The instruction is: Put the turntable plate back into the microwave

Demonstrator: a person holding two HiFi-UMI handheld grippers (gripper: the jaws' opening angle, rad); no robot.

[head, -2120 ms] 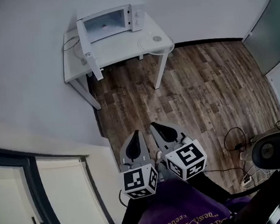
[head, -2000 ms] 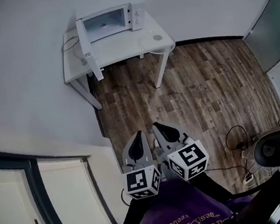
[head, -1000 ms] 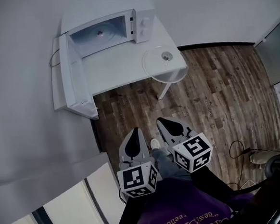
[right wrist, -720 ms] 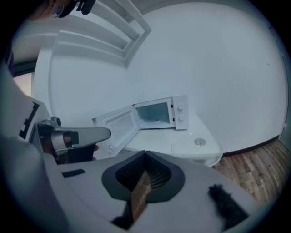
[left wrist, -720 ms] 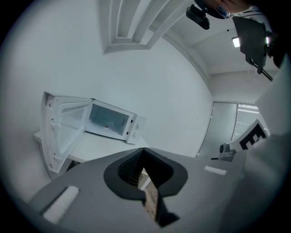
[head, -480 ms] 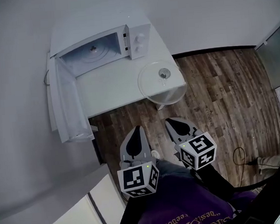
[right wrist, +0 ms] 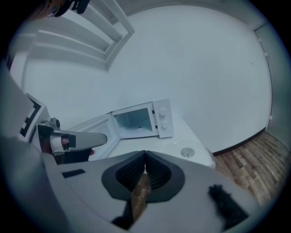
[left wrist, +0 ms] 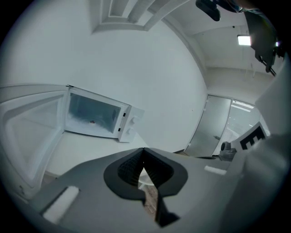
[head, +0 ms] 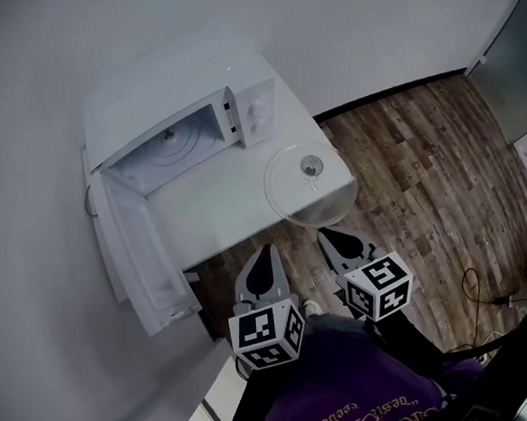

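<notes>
A clear glass turntable plate (head: 309, 186) lies on the right front corner of the white table (head: 218, 210), overhanging its edge; the right gripper view shows this plate (right wrist: 191, 153) too. Behind it stands a white microwave (head: 183, 111) with its door (head: 140, 260) swung wide open to the left and its cavity bare. My left gripper (head: 266, 254) and right gripper (head: 332, 239) are both shut and hold nothing. They hover side by side over the floor just short of the table's front edge, apart from the plate.
Dark wood floor (head: 424, 174) spreads to the right of the table. White walls run behind and to the left of the microwave (left wrist: 97, 116). A grey door (head: 510, 58) stands at the far right. My purple sleeve fills the bottom of the head view.
I have walked closer to the table. The microwave and the plate now sit larger and nearer the two grippers. Both grippers stayed shut.
</notes>
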